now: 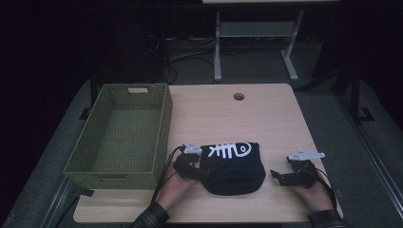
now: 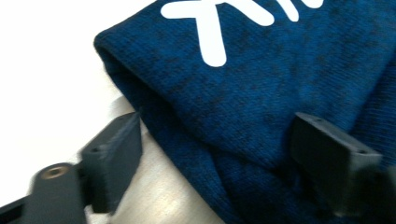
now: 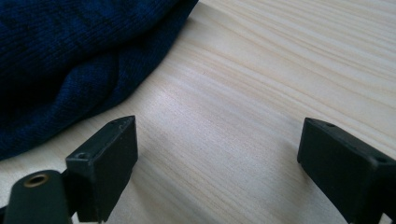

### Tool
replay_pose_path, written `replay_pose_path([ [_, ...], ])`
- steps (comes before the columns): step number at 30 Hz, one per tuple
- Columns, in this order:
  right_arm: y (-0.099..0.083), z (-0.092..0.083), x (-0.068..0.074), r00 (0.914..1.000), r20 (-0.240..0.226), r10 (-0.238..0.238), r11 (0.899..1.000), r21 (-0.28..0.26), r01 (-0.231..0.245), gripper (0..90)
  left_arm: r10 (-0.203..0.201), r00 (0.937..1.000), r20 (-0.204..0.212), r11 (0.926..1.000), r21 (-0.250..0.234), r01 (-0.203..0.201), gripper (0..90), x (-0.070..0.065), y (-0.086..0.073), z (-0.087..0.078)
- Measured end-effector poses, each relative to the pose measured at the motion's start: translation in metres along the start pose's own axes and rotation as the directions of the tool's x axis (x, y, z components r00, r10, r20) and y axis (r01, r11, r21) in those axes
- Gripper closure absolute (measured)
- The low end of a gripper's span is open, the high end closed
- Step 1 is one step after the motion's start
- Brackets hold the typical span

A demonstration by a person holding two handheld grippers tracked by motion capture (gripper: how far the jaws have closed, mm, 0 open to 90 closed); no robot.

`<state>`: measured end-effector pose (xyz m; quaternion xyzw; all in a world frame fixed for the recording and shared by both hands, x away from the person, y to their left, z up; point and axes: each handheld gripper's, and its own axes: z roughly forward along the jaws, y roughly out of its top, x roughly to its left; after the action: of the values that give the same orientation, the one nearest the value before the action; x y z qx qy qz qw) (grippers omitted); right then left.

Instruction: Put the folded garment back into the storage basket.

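Sweater between two spread grippers

Sweater [image 1: 231,167], dark blue with a white fishbone print, lies folded near the table's [image 1: 266,118] front edge, at about six o'clock from the table's middle. The left gripper [image 1: 202,174] sits at the sweater's nine o'clock edge, jaws spread, one over the knit and one over bare wood, pinching nothing. The right gripper [image 1: 276,177] rests at the sweater's three o'clock, just beside it, jaws spread over bare wood. A green basket [image 1: 161,121] stands at the table's nine o'clock side.
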<state>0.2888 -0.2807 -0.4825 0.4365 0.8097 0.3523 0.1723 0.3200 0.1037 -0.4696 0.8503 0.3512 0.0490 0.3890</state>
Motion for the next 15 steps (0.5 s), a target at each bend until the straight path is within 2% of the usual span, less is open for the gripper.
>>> replay_pose_path([
  [6, 0.0, 0.0, 0.0, 1.0, 0.0, 0.0, 1.0, 0.0, 0.0, 11.9, 0.018, 0.9987, 0.047, 0.9998, 0.004, -0.019, 39.3, -0.0021, 0.0003, -0.0002],
  [12, 0.0, 0.0, 0.0001, 1.0, 0.0, 0.0, 1.0, 0.0, 0.0, 12.0, 0.008, 0.9956, 0.093, 0.9999, 0.011, -0.009, 55.5, -0.0009, 0.0013, 0.0004],
  [15, 0.0, 0.0, 0.0, 1.0, 0.0, 0.0, 1.0, 0.0, 0.0, 12.0, 0.004, 0.9935, 0.113, 0.9999, 0.013, -0.006, 60.5, 0.0, 0.0018, 0.0007],
])
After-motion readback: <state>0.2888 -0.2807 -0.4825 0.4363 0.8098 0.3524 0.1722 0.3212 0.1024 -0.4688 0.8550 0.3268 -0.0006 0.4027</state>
